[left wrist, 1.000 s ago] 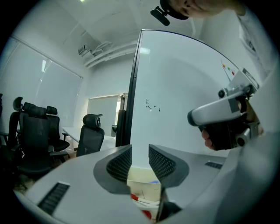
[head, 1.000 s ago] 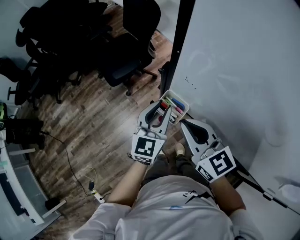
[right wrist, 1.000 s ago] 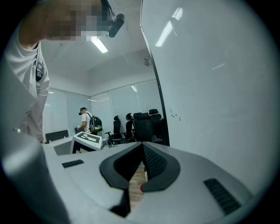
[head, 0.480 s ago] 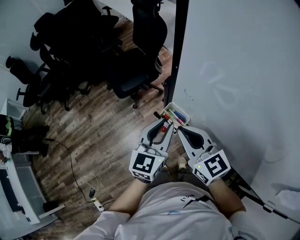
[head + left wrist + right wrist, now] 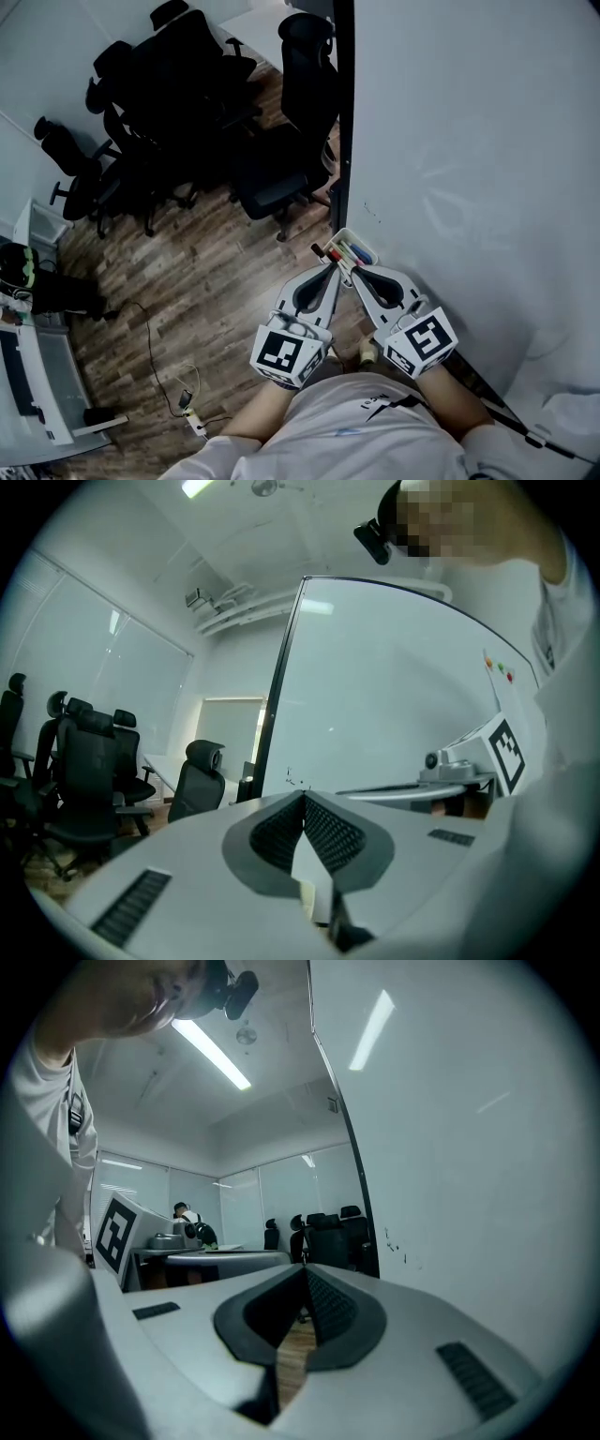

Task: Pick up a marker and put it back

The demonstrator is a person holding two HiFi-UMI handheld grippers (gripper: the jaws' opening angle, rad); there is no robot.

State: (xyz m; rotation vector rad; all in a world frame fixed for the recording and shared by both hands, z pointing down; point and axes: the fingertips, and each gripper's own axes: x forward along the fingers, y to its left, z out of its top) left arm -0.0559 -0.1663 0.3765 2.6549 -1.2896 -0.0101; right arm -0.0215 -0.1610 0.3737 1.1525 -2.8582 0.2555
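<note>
Left gripper [image 5: 337, 269], jaws newly together, beside red, dark-tipped marker [image 5: 323, 253].

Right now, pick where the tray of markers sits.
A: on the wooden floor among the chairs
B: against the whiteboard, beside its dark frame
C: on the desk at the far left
B: the tray, with markers in it, sits against the whiteboard next to its dark frame, away from the chairs and the desk.

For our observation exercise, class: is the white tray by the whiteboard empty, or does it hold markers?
Not empty. In the head view, several coloured markers lie inside the tray.
</note>
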